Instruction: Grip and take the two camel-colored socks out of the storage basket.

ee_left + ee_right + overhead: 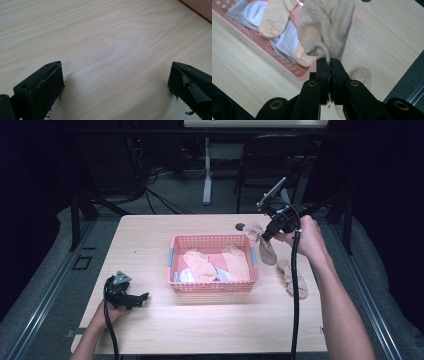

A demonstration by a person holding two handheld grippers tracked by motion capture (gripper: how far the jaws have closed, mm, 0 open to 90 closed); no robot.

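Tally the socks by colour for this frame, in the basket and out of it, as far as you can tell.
Beige socks: 2, one in the right gripper, one on the table
Peach socks: 2, in the pink basket
White socks: 2, in the basket, partly covered
Total: 6

Knitted cloth sock [324,27]; perforated plastic basket [212,287]; wood-grain table [150,235].

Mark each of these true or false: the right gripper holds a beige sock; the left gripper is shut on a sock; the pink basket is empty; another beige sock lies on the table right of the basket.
1. The right gripper holds a beige sock. True.
2. The left gripper is shut on a sock. False: its jaws stand open over bare table.
3. The pink basket is empty. False: peach and white socks lie in it.
4. Another beige sock lies on the table right of the basket. True.
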